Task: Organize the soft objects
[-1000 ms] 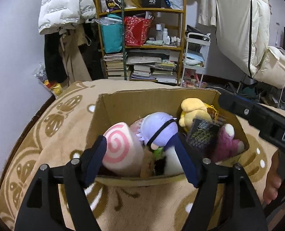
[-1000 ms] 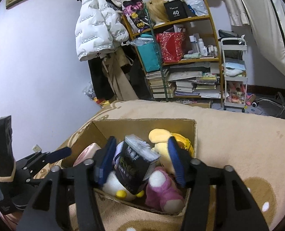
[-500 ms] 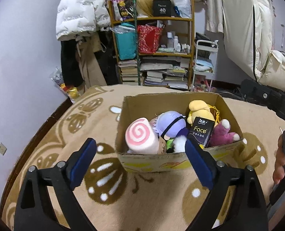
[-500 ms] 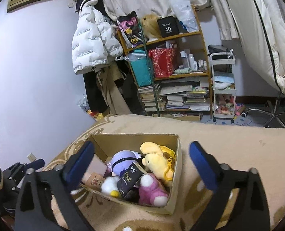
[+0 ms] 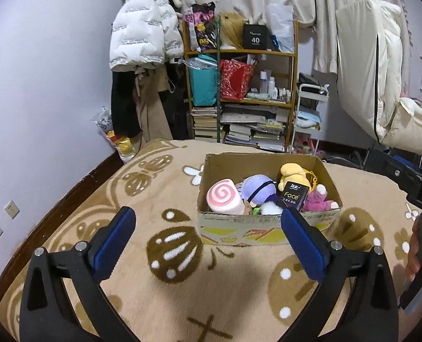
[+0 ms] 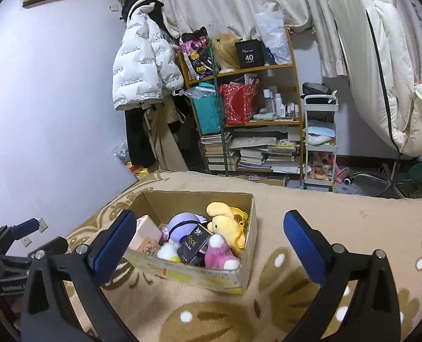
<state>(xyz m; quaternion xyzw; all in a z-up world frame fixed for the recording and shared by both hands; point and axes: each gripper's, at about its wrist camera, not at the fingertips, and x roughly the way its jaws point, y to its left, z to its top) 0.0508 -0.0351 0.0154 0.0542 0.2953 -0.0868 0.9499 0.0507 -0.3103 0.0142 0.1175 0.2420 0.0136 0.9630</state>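
An open cardboard box (image 5: 268, 229) stands on a beige patterned blanket (image 5: 159, 188). Inside lie a pink swirl roll plush (image 5: 223, 199), a purple plush (image 5: 259, 188), a yellow plush (image 5: 292, 172), a black "Face" tissue pack (image 5: 292, 199) and a magenta plush (image 5: 316, 201). My left gripper (image 5: 208, 213) hovers short of the box, its jaws opening, with nothing between them. My right gripper (image 6: 210, 216) is open and empty, back from the box (image 6: 211, 273) on its right side. The tissue pack (image 6: 195, 242) leans among the toys.
A person's hand (image 5: 413, 253) holds the right gripper's handle at the right edge. Beyond the blanket stand a cluttered bookshelf (image 5: 239, 85), a hanging white puffer jacket (image 5: 142, 34) and a white trolley (image 6: 320, 142). The wall (image 5: 40, 85) runs along the left.
Both grippers let go and opened wide: the left released the swirl roll and purple plush, the right the tissue pack. Both pulled back and up from the box.
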